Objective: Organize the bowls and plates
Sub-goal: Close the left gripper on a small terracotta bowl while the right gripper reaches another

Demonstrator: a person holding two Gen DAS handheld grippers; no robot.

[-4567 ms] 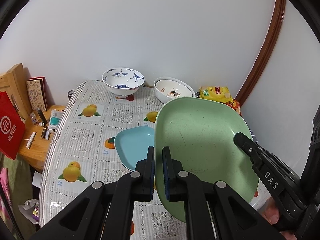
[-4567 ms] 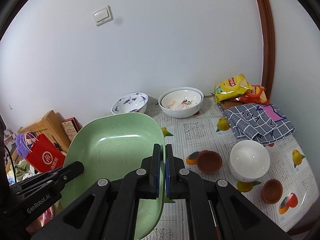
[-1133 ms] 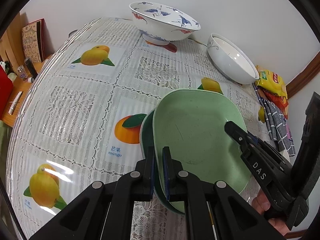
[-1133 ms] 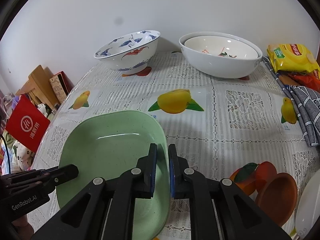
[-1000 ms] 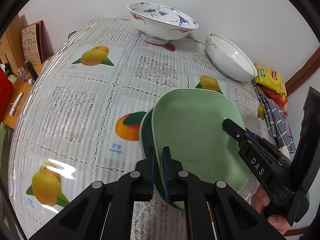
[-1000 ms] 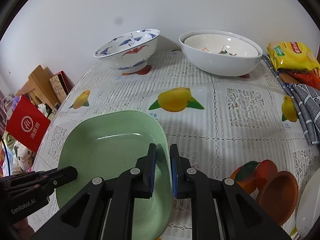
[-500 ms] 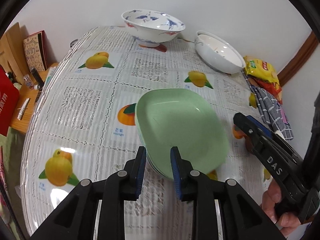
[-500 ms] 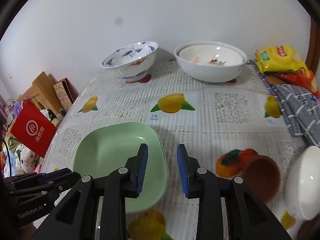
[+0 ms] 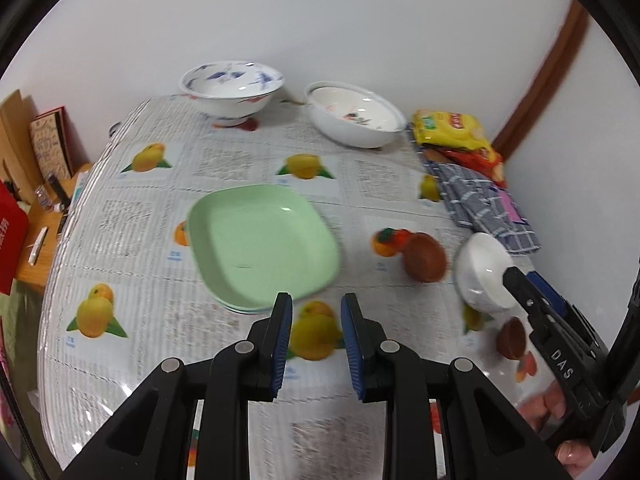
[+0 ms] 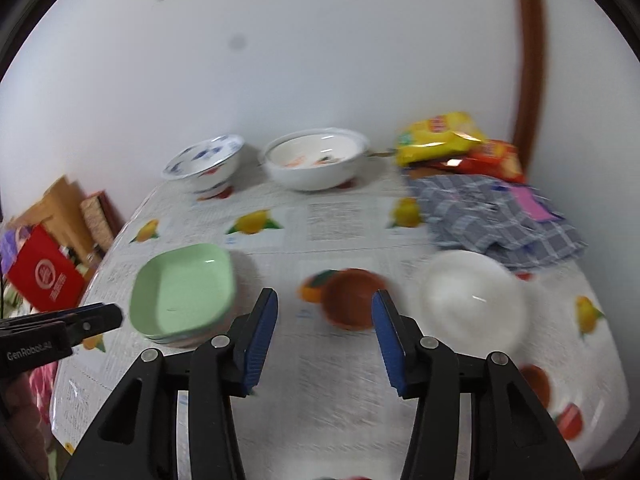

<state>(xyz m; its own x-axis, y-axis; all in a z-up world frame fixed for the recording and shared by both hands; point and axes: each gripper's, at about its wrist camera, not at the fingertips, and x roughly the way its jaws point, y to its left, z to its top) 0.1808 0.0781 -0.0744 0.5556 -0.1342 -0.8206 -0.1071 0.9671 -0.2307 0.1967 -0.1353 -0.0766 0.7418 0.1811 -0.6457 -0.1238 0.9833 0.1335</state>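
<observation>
A light green square plate (image 9: 260,244) lies stacked on another plate on the fruit-print tablecloth; it also shows in the right wrist view (image 10: 182,290). My left gripper (image 9: 316,308) is open and empty, just in front of the plate. My right gripper (image 10: 324,308) is open and empty, above a small brown bowl (image 10: 352,298). A white bowl (image 10: 474,300) sits right of it. A blue-patterned bowl (image 9: 232,88) and a large white bowl (image 9: 356,118) stand at the back. A second small brown bowl (image 9: 512,338) lies near the right gripper's finger in the left wrist view.
Snack bags (image 10: 440,134) and a checked cloth (image 10: 496,212) lie at the back right. A red bag (image 10: 42,280) and wooden items stand off the table's left edge. The wall is close behind the table.
Both grippers let go of the green plate, opened and pulled back. The plate now rests on the stack. The right gripper has swung right toward the brown bowl.
</observation>
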